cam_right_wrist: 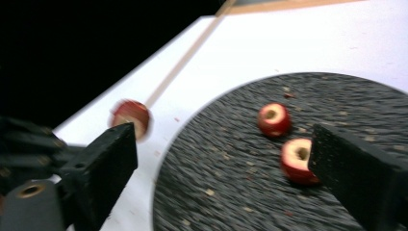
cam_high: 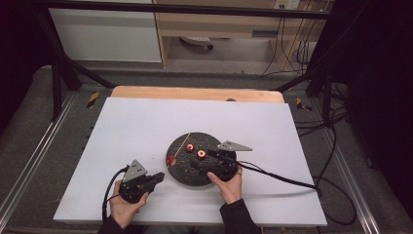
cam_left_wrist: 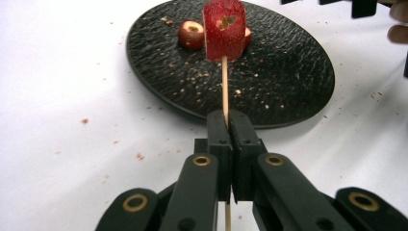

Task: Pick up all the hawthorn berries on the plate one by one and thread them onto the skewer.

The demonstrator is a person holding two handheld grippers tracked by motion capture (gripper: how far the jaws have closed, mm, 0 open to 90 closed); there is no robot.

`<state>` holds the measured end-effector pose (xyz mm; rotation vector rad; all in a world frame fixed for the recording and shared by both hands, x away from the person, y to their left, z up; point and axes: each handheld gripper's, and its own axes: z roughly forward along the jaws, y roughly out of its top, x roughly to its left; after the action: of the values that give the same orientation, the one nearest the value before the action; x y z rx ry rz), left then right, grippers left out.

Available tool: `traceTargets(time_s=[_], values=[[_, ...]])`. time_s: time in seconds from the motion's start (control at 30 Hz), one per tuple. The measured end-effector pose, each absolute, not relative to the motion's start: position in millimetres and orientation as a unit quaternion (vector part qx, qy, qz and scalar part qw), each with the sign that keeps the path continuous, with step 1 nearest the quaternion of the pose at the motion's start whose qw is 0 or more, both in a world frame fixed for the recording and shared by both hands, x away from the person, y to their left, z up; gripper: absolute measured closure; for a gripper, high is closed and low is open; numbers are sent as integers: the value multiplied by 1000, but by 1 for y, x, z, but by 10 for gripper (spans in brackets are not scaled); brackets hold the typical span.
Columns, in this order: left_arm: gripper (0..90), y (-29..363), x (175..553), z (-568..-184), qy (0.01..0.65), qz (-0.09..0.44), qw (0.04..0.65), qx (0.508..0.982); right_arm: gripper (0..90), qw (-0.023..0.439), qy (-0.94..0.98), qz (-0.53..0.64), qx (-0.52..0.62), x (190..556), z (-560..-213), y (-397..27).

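Skewering work is shown on a white table (cam_high: 122,126), and the landmark is the round black textured plate (cam_high: 181,171) near the middle of this table.

Left gripper (cam_high: 157,179) lies just beside the plate, off the rim on the person's left side. Its jaws are clenched on a thin wooden skewer (cam_left_wrist: 224,86); in the left gripper view the stick passes between the two black pads and rises over the near rim of the plate. One red hawthorn piece with a cored hole (cam_left_wrist: 224,30) is threaded on the stick. In the high view this piece hangs at the left rim of the plate, and the bare upper end of the stick reaches further over the plate.

Right gripper (cam_high: 204,160) is over the right half of the plate, held by the person's right hand (cam_high: 228,184) at the near rim. Its jaws are released and stand wide apart, with nothing pressed between them. In the right gripper view they frame two loose red hawthorn pieces (cam_right_wrist: 274,119) that lie on the plate, near its centre and close to each other. The nearer one is partly hidden behind one jaw. Small crumbs are scattered on the plate and on the table around it.
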<state>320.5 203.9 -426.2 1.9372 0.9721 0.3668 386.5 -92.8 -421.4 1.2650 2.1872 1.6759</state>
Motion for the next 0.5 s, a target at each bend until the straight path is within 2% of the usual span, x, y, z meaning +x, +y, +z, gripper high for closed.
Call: traceTargets(time_s=[0.5], values=[[885,222,322,-428,398,151,447,787,45,81,815,432,377,412,-410,-109]])
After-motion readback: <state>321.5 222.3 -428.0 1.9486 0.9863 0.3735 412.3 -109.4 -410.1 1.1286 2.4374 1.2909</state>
